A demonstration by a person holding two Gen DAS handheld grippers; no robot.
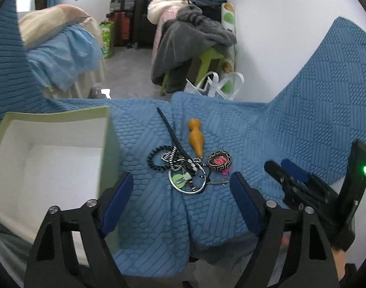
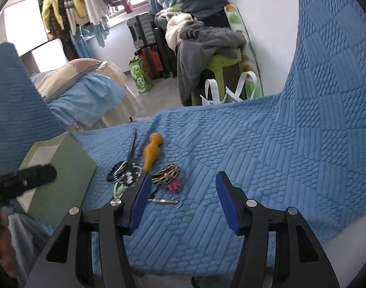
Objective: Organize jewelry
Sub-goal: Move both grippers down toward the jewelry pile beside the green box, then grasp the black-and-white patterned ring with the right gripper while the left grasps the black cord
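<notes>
A pile of jewelry lies on the blue quilted cover [image 1: 303, 120]: a black beaded bracelet [image 1: 156, 159], a silver hoop [image 1: 187, 182], a patterned bangle [image 1: 219, 159] with a pink piece, an orange wooden piece [image 1: 196, 138], a long black hair stick [image 1: 171, 132] and a small metal clasp [image 1: 219, 181]. My left gripper [image 1: 180, 182] is open, just short of the pile. My right gripper [image 2: 183, 180] is open, right of the pile; the bangle [image 2: 166, 174], the orange piece [image 2: 152, 151] and the clasp [image 2: 163, 201] show there. An open green box [image 1: 51, 158] with a white inside stands left.
The box also shows in the right wrist view [image 2: 60, 177]. The right gripper appears at the right of the left wrist view [image 1: 303, 182]. Beyond the cover's edge are a bed [image 1: 63, 48], suitcases [image 1: 125, 12], a clothes-heaped green stool [image 1: 207, 57] and white bags [image 1: 216, 84].
</notes>
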